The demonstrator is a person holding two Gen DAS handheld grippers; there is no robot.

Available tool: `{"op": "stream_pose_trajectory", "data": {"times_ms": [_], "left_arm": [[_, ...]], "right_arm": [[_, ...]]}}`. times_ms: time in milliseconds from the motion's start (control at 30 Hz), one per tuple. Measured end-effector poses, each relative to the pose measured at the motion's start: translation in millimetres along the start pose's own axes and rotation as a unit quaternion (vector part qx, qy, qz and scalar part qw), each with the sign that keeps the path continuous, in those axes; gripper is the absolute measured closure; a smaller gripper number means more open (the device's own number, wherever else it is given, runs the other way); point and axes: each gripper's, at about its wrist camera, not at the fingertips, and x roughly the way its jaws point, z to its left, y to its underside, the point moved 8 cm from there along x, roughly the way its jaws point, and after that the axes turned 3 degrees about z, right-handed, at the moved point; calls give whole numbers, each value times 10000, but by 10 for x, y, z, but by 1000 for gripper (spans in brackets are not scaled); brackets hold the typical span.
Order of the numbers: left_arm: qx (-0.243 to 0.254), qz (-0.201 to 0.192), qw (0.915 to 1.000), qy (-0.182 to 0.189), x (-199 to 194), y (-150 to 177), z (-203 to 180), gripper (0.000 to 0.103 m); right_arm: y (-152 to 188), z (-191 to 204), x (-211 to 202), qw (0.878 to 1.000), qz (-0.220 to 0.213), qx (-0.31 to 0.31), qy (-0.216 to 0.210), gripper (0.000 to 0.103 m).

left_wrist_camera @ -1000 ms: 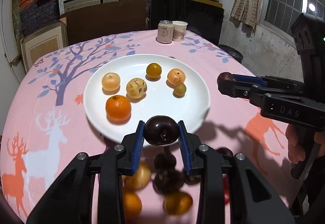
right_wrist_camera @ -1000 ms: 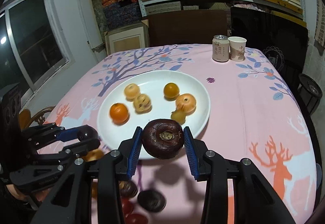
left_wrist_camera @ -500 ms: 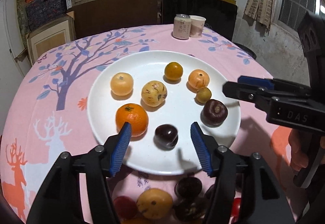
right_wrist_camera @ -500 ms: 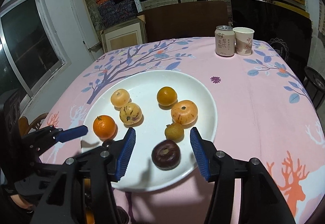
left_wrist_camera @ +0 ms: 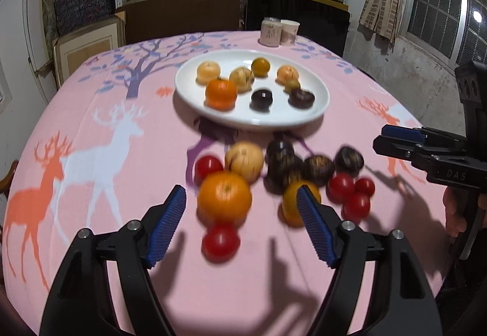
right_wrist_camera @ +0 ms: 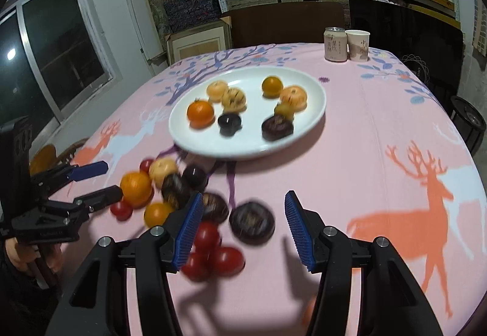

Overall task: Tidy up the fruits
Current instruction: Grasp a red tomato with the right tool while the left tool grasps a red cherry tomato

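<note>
Both our grippers, left [left_wrist_camera: 240,208] and right [right_wrist_camera: 243,214], gape empty, the left's jaws just widening. Eight fruits sit on the round white plate [left_wrist_camera: 213,113]. A pink drink can [right_wrist_camera: 335,44] touches a paper cup [right_wrist_camera: 358,45] beyond.

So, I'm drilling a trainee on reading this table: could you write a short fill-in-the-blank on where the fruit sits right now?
1. The white plate holds ____ pieces of fruit.
2. The two darkest fruits on the plate lie along its ____ edge, the side facing the cameras.
3. Beside the can stands a paper ____.
4. Neither the left hand-held gripper nor the right hand-held gripper holds any ____.

Missing words: eight; near; cup; fruit
</note>
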Motion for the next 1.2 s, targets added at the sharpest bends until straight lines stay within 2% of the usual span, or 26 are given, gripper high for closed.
{"op": "stream_pose_trajectory", "data": {"times_ms": [100,233,400,667,767,1033,1067,1133,1200], "left_arm": [[-86,95,9999,28,-43,233,29,30],[-187,199,9996,15,-51,414,78,30],[-188,227,9996,32,-87,504,55,30],[-161,252,9995,49,-79,478,-13,29],[-151,264,9995,17,-63,449,-13,29],[-254,466,9982,-268,154,365,89,30],[-248,497,9981,-282,190,359,94,33],[-287,656,9973,-188,281,371,99,56],[-401,561,9975,-125,260,339,124,63]], "right_arm": [[271,53,-2,9999,84,-31,89,53],[463,51,74,9997,225,69,102,59],[482,69,151,9994,313,142,-35,63],[476,78,341,9947,684,561,-532,62],[488,127,327,9945,654,489,-659,73],[405,47,37,9945,-22,636,-833,73],[414,43,35,9944,-21,641,-836,73],[424,50,38,9946,-5,615,-833,73],[419,61,28,9946,-36,584,-854,73]]}}
